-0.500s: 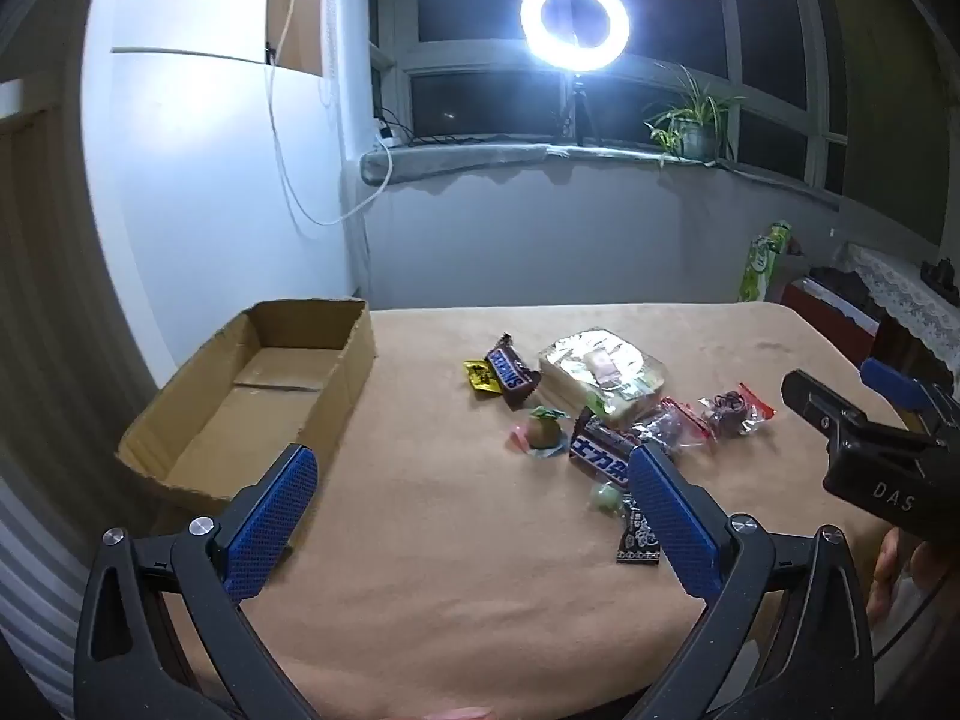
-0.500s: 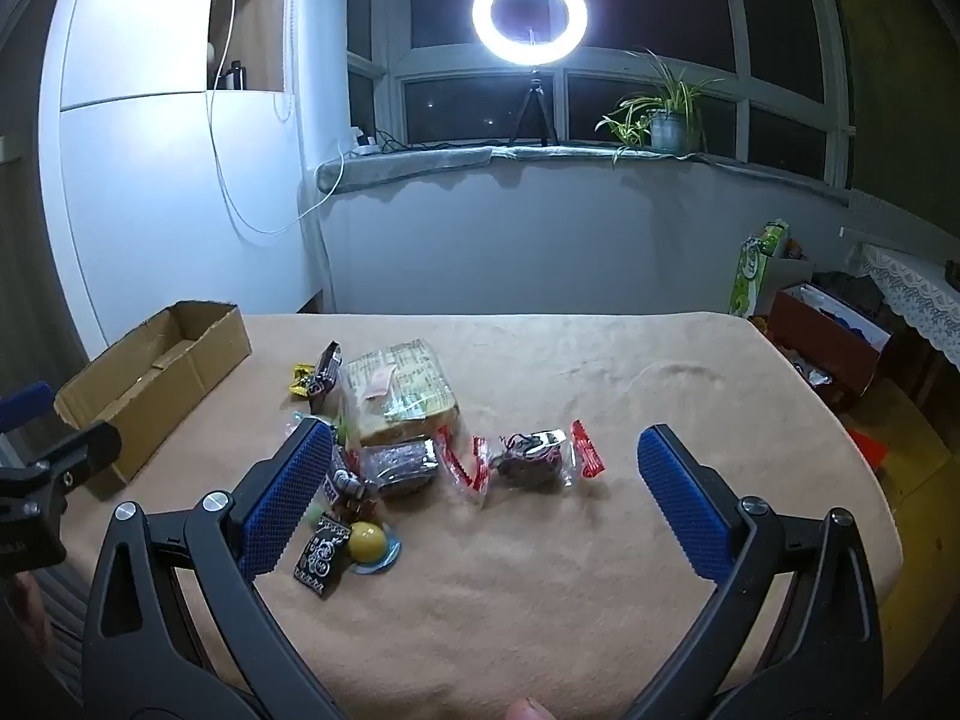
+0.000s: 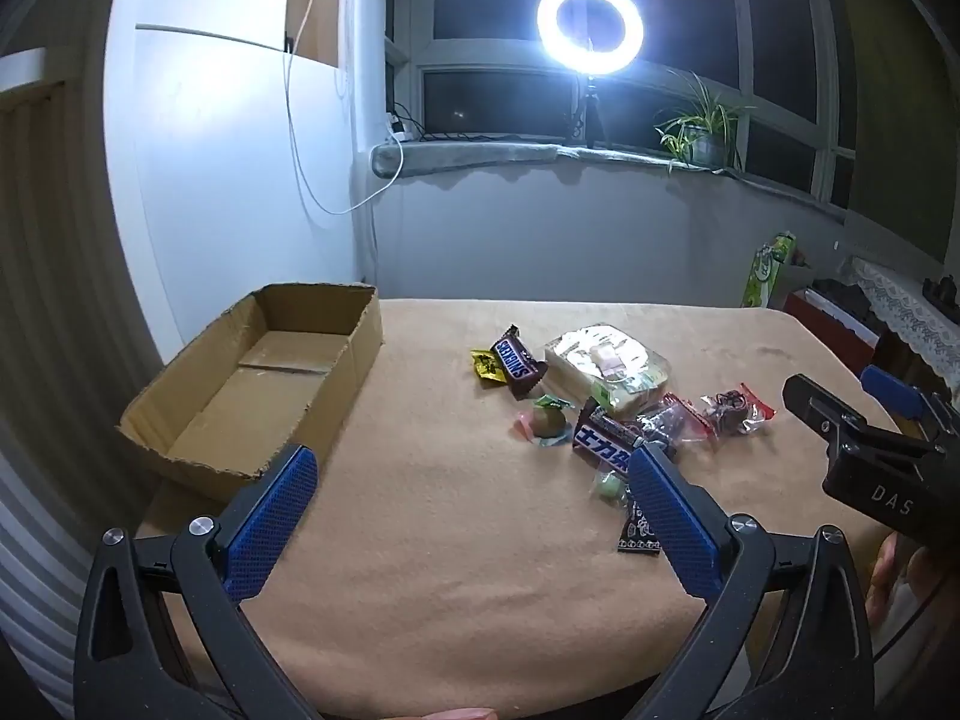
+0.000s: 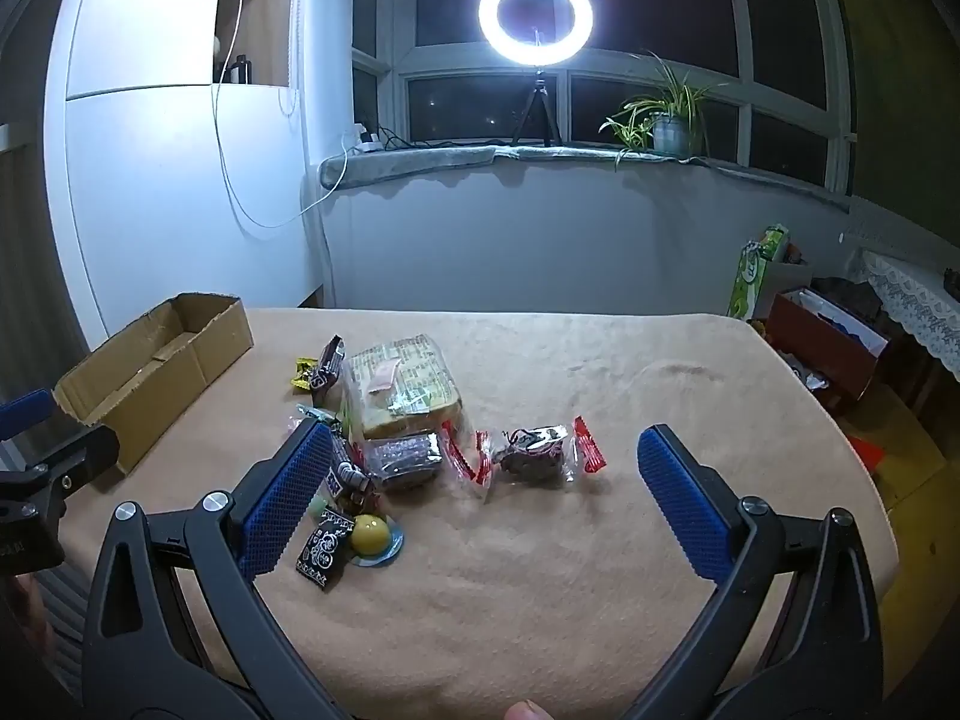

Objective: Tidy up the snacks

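Note:
An open, empty cardboard box (image 3: 264, 384) sits at the table's left side; it also shows in the right wrist view (image 4: 150, 366). Several snacks lie in a loose pile mid-table: a Snickers bar (image 3: 517, 360), a wrapped bread pack (image 3: 606, 363) (image 4: 402, 384), a dark bar with white letters (image 3: 603, 441), a red-ended clear packet (image 3: 735, 411) (image 4: 540, 453), a round yellow sweet (image 4: 371, 535) and a small black packet (image 4: 324, 546). My left gripper (image 3: 471, 489) is open and empty above the near table. My right gripper (image 4: 483, 471) is open and empty, just short of the red-ended packet.
A tan cloth covers the table (image 3: 480, 570). A ring light (image 3: 591, 27) and a potted plant (image 3: 702, 132) stand on the windowsill behind. A red box (image 4: 828, 336) and a green carton (image 4: 753, 276) sit beyond the table's right edge.
Both grippers have shifted slightly forward over the table. Both stay open and empty. The snacks and box have not moved.

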